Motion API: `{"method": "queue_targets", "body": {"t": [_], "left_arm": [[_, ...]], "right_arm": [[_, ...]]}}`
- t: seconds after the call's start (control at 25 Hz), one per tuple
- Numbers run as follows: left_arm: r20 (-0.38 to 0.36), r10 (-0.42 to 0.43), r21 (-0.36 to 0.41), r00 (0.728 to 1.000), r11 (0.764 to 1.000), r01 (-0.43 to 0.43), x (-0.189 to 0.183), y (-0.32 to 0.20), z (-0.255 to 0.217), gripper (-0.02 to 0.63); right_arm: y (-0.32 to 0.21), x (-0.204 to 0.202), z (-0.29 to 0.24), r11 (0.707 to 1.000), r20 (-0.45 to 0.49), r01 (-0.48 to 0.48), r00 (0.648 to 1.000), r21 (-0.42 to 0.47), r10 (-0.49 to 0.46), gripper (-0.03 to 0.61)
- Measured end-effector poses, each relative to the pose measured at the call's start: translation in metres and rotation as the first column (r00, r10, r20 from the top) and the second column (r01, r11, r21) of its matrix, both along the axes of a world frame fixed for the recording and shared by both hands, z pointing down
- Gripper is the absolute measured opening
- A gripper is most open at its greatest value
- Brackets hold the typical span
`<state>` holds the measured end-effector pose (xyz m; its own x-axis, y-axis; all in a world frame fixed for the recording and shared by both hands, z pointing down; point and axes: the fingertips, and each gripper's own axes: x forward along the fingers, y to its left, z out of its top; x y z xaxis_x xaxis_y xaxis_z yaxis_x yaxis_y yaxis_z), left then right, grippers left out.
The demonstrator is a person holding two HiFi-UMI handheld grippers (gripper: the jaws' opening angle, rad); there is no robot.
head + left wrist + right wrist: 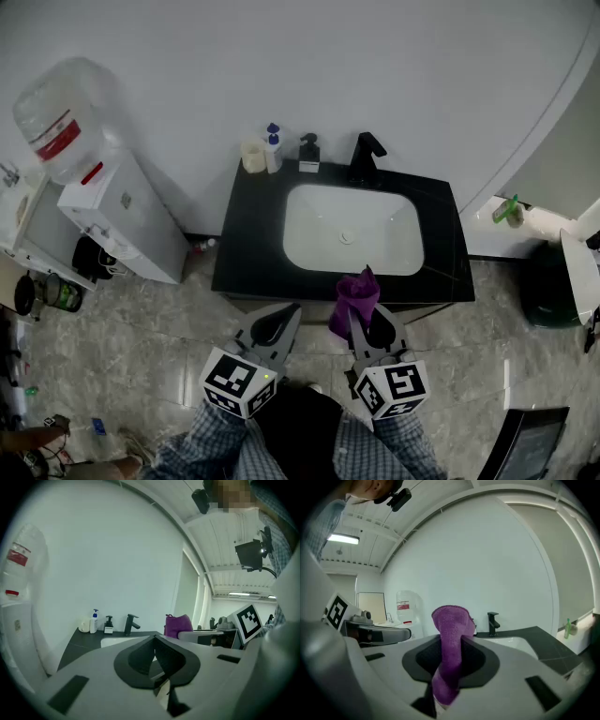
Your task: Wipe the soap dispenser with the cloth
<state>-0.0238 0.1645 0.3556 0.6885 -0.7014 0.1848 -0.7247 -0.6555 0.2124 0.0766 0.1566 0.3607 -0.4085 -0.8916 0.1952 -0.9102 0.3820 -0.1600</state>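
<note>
Head view has the cloth point(356, 298) nearest, over the front edge of the black countertop point(248, 253). It is purple and nubby, bunched into an upright roll with a rounded top. The right gripper point(367, 323) has its jaws clamped on the cloth's middle; in the right gripper view the roll stands up between the dark pads and its lower end hangs below them. Just beside it on the left, the left gripper point(284, 317) has its jaws closed together with nothing between them. Beyond lies the white basin point(319, 225), then the black faucet point(365, 155) at the back edge. The soap dispenser point(308, 153), a small dark pump bottle with a pale label, stands upright at the back edge left of the faucet, well apart from both grippers. A white bottle with a blue pump point(273, 148) stands near it toward the back left corner.
</note>
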Motion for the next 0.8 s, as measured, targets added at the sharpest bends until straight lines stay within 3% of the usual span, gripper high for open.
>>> {"method": "queue_targets", "body": {"t": [0.8], "left_arm": [[0.006, -0.009, -0.003, 1.000, 1.000, 0.009, -0.0009, 0.0011, 0.0004, 0.011]], "right_arm": [[0.0017, 0.0062, 0.0022, 1.000, 0.013, -0.010, 1.000, -0.008, 0.010, 0.091]]}}
